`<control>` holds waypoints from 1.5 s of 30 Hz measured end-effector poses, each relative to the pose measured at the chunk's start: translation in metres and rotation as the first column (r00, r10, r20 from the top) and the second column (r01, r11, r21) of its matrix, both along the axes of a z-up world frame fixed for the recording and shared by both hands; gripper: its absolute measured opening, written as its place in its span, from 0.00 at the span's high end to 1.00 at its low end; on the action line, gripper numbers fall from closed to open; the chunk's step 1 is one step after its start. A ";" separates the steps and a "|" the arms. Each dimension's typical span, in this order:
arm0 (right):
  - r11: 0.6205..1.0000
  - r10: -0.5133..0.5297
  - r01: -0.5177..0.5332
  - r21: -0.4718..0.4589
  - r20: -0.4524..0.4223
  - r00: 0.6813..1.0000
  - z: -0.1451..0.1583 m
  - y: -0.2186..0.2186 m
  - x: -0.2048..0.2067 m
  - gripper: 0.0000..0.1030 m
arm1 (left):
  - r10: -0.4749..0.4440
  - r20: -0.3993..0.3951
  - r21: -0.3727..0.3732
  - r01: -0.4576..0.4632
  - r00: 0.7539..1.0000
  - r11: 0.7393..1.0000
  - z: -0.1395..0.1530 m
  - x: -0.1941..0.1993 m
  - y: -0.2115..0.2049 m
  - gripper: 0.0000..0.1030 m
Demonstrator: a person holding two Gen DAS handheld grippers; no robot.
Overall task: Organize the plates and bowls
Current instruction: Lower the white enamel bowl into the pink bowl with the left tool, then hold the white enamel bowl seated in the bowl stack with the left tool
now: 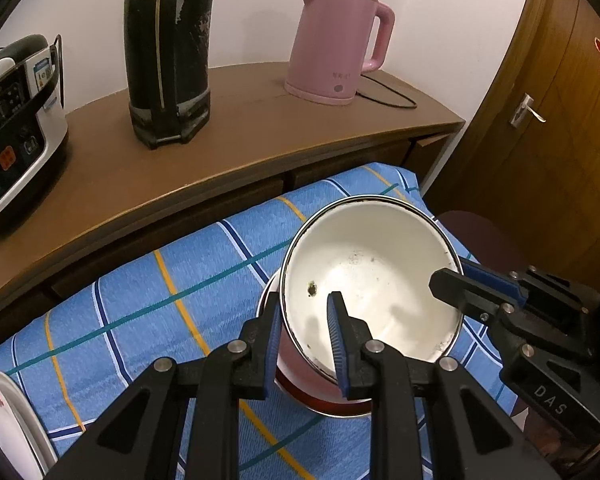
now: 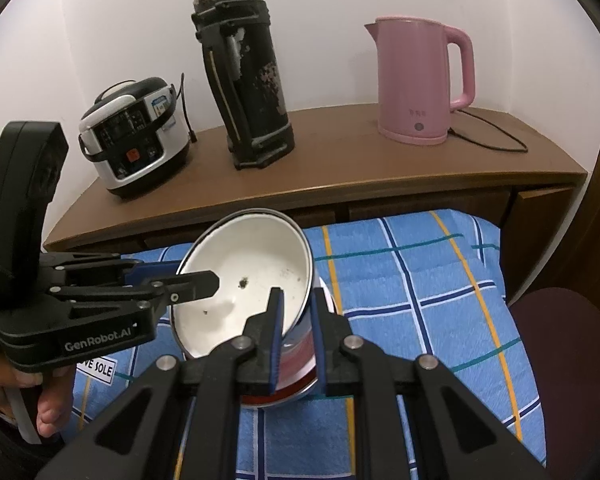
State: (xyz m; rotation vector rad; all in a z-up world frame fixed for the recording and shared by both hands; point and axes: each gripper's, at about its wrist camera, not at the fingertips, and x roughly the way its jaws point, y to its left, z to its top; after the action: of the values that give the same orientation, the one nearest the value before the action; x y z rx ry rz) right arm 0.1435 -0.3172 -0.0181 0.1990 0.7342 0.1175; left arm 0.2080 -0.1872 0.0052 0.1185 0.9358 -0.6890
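White enamel bowl (image 1: 374,280) — tilted, its pink outer wall and red foot showing below — sits on the blue plaid cloth (image 1: 148,280), mouth tipped up toward both cameras. Dark chip marks speckle the inside, one larger spot near the middle. Left gripper (image 1: 304,320) straddles the near rim: one blue-padded finger outside the wall, the other inside the bowl, jaws closed onto the rim. Right gripper (image 2: 296,312) does the same at the opposite side of the rim, jaws likewise pinching the wall between their pads. In the right wrist view the left gripper (image 2: 202,278) reaches in from the left, a bare hand (image 2: 28,396) wrapped round its handle. A white plate (image 1: 4,420) with a small red flower print lies at the cloth's lower left edge, well apart from the bowl. Behind the cloth runs a brown wooden worktop (image 2: 340,172) carrying a rice cooker (image 2: 134,136), a worn black thermos (image 2: 244,80) and a pink electric kettle (image 2: 420,80) with its cord trailing right. A brown door (image 1: 540,120) with a metal handle stands at the far right.
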 end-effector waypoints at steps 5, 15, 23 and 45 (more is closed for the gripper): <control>1.000 0.002 -0.002 -0.002 -0.011 1.000 -0.004 0.000 0.001 0.86 | -0.003 -0.007 0.009 0.003 1.000 1.000 -0.003 0.001 -0.001 0.76; 1.000 0.003 -0.003 -0.004 -0.032 0.999 -0.009 0.000 0.002 0.85 | -0.010 -0.009 0.028 0.011 1.000 1.000 -0.006 0.001 -0.003 0.76; 1.000 0.000 0.000 -0.007 -0.036 0.999 -0.011 -0.003 0.002 0.85 | -0.020 -0.018 0.040 0.021 1.000 0.999 -0.009 0.001 -0.006 0.76; 1.000 0.005 -0.006 -0.020 -0.044 0.999 -0.014 -0.001 0.005 0.85 | -0.026 -0.038 0.068 0.029 0.999 0.997 -0.015 0.003 -0.008 0.76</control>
State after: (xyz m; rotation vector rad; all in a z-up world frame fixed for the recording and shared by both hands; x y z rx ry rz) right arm 0.1485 -0.3187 -0.0317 0.1805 0.7794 0.1116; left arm 0.2106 -0.1954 -0.0096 0.1799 0.9949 -0.6867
